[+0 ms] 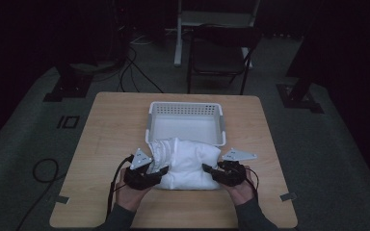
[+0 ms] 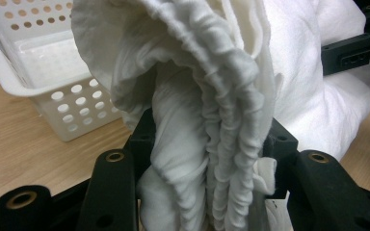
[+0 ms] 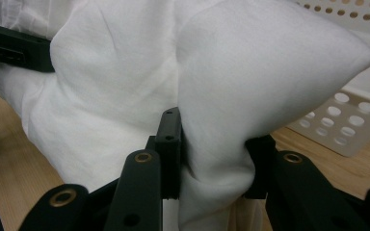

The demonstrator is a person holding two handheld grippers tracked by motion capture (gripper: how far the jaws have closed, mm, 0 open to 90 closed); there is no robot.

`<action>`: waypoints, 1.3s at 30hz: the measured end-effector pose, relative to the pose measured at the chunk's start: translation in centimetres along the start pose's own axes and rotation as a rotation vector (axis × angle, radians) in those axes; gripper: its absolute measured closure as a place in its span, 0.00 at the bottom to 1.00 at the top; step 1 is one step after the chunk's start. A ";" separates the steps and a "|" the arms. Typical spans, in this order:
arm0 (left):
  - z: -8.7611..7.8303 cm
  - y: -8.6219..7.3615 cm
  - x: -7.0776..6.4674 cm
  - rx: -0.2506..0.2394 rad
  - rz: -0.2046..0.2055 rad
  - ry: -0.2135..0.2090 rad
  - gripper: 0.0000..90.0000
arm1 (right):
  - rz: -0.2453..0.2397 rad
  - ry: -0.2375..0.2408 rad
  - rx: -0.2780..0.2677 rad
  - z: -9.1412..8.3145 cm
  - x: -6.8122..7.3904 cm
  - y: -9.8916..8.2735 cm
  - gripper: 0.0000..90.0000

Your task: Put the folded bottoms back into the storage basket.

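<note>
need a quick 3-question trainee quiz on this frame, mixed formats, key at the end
1. True or false: the white cloth bundle already lies inside the white perforated basket.
2. Which part of the bundle does the left gripper clamp? A) a smooth puffy corner B) a gathered, ruffled edge C) nothing
3. Fill in: the basket stands on the wooden table, on the ___ side of the bundle from the person.

Key
1. False: it rests on the table in front of the basket, against its near rim.
2. B; the right gripper pinches the smooth corner.
3. far
</note>
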State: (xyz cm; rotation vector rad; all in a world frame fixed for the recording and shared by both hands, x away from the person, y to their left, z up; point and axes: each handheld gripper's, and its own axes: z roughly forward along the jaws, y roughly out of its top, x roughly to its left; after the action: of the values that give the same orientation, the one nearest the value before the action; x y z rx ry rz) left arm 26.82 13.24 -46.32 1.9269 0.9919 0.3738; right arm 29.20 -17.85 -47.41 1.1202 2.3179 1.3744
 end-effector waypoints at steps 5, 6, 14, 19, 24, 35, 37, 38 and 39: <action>-0.4 0.4 0.0 -0.009 0.004 0.000 0.59 | -0.005 -0.002 -0.011 -0.2 0.2 0.4 0.76; -0.4 0.5 0.1 -0.010 0.007 0.001 0.59 | -0.004 -0.001 -0.013 -0.3 0.2 0.5 0.76; -0.9 1.1 0.4 -0.021 0.006 0.001 0.59 | -0.022 -0.006 -0.026 -0.5 0.4 1.4 0.75; -0.9 1.3 0.7 -0.032 -0.001 -0.007 0.59 | -0.030 -0.006 -0.030 -0.4 0.4 1.9 0.75; -1.0 1.8 1.0 -0.042 0.002 -0.012 0.59 | -0.034 -0.008 -0.039 -0.6 0.3 2.3 0.76; -1.0 3.7 1.4 -0.065 0.015 -0.018 0.59 | -0.043 -0.027 -0.076 -1.3 0.0 3.9 0.76; -1.0 4.1 1.5 -0.070 0.017 -0.017 0.59 | -0.041 -0.032 -0.081 -1.3 0.0 4.2 0.76; -1.0 4.3 1.5 -0.073 0.020 -0.016 0.59 | -0.043 -0.033 -0.084 -1.4 -0.1 4.4 0.76; -1.1 4.5 1.6 -0.075 0.021 -0.015 0.59 | -0.044 -0.036 -0.087 -1.4 -0.1 4.5 0.76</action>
State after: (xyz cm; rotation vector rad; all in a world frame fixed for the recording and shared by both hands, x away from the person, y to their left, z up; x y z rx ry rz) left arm 29.34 13.90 -42.22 1.8708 0.9356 0.4024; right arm 30.77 -17.62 -42.91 1.0535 2.2212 1.4134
